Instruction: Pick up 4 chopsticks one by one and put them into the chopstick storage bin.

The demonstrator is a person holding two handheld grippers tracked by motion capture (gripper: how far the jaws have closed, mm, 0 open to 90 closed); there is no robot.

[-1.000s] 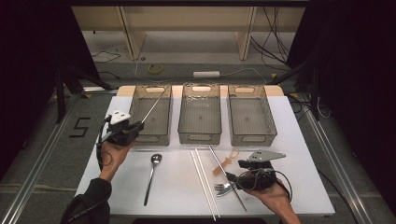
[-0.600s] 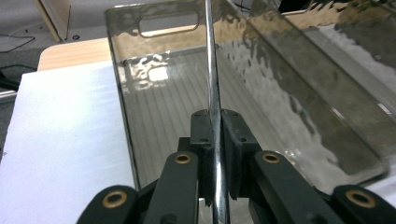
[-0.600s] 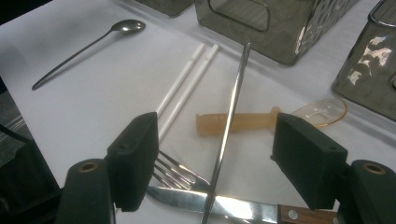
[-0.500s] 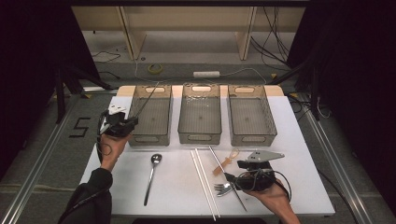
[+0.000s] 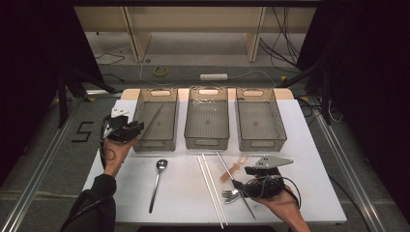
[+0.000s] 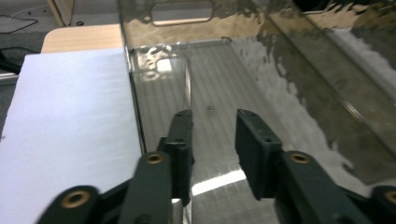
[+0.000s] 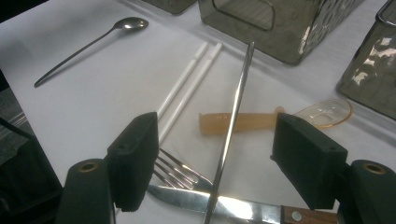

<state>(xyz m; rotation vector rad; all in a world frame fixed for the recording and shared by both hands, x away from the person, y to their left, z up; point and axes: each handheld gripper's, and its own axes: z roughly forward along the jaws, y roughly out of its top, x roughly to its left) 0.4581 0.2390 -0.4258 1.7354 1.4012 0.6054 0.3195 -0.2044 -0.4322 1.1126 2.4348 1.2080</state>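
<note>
1. Opening just now, the left gripper (image 5: 126, 129) has its jaws parted over the left bin (image 5: 145, 143); a second ago they were clamped on a thin metal rod.
2. That rod (image 5: 153, 117) now lies loose inside the left bin, slanting up toward the far wall; in the left gripper view it (image 6: 189, 74) runs past the left jaw, not pinched.
3. Looks like one item is sorted; the left hand (image 5: 115, 153) is free.
4. Right gripper (image 5: 246, 189) hovers, jaws wide apart, holding nothing, over the fork (image 7: 180, 172), knife (image 7: 233, 205) and another metal rod (image 7: 233, 116) on the desk (image 5: 309, 145).
5. Spoon (image 5: 157, 183) and white sticks (image 5: 210, 186) not yet binned.
</note>
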